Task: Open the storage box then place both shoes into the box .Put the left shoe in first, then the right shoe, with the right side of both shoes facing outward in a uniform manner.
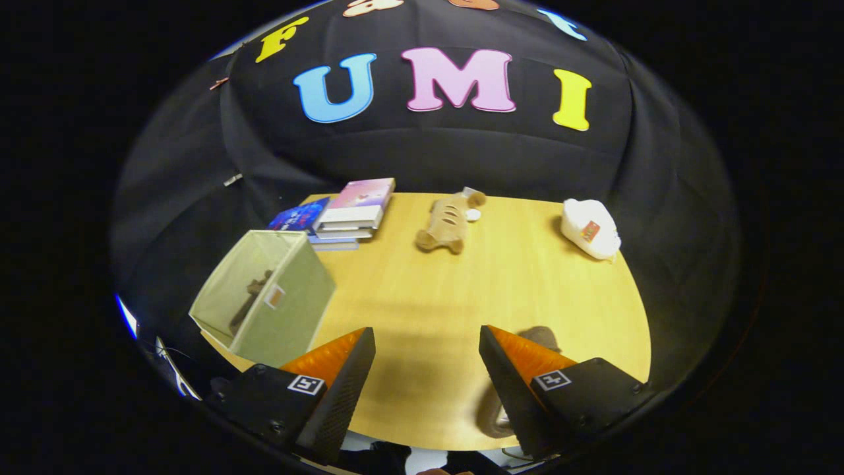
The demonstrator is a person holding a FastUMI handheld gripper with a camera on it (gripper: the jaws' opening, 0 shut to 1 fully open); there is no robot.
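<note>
Pale green fabric storage box [264, 300], open and tilted, holding one brown shoe [250, 300], at ten o'clock; second brown shoe [504, 396] lies partly hidden behind the finger at four o'clock.

My hand-held gripper [427, 376] ended in two wedge-shaped fingers [339, 396] that tapered to points, their inner faces covered in a fine dotted grip texture. Each finger sat on a blocky black mount with rounded corners. A small square white tag with a black coded pattern was stuck on top of each mount, and dark round screw heads showed near the mounts' outer corners. The fingers stood wide apart.
</note>
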